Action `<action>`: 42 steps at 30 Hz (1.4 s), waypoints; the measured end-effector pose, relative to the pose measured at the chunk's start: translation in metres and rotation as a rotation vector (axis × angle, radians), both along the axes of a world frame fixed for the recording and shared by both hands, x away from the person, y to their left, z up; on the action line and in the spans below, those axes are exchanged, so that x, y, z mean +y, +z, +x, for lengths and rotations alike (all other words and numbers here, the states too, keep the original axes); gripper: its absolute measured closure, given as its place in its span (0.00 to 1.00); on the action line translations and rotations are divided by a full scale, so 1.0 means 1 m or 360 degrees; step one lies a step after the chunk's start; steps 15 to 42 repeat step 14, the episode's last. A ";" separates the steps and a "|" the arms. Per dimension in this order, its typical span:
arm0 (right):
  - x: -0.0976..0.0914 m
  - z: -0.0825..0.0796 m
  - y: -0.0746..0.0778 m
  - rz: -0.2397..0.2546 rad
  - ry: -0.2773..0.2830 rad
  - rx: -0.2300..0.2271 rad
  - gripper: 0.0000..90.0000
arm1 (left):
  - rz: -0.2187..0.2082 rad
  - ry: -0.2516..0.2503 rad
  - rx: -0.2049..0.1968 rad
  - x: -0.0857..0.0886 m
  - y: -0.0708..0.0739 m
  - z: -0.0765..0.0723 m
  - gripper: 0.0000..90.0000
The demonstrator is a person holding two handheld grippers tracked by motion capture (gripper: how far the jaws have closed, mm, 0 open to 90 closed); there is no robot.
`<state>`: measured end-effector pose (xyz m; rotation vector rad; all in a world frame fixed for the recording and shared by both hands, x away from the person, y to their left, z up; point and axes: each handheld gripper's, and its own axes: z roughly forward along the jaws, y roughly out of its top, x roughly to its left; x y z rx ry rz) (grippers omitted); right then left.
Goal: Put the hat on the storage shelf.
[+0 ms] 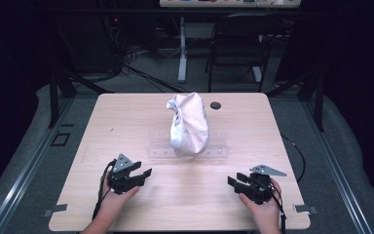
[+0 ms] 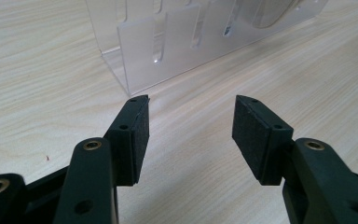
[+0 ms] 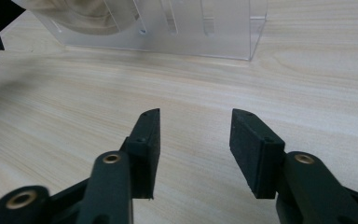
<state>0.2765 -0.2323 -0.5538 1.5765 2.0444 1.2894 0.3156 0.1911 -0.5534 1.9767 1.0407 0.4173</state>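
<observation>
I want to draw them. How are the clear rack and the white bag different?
The clear plastic rack is see-through, stiff and low, with slots cut in it. The white bag is solid-coloured, soft and crumpled, and stands taller than the rack. Both sit mid-table, the bag resting in the rack.

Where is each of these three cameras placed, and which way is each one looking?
High view: above the person's side, looking forward and down on the wooden table; shows both hands, left gripper, right gripper, pale cloth bag.
Left gripper view: rides the left gripper, looking along its open jaws at the clear plastic rack.
Right gripper view: rides the right gripper, jaws apart, facing the rack.
Both gripper views share the rack and tabletop.
</observation>
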 end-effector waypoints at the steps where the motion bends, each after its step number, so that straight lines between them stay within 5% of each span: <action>1: 0.000 -0.001 -0.001 -0.0009 -0.0008 -0.0003 0.62 | 0.0000 -0.0002 -0.0006 0.000 0.000 0.000 0.52; 9: -0.006 -0.005 -0.008 -0.0030 -0.0040 -0.0031 0.62 | -0.0025 -0.0057 -0.0037 -0.008 0.002 -0.002 0.51; 14: -0.009 -0.003 -0.013 -0.0006 -0.0098 -0.0036 0.59 | -0.0059 -0.0171 -0.0087 -0.036 0.007 0.002 0.50; 42: -0.009 -0.003 -0.013 -0.0006 -0.0098 -0.0036 0.59 | -0.0059 -0.0171 -0.0087 -0.036 0.007 0.002 0.50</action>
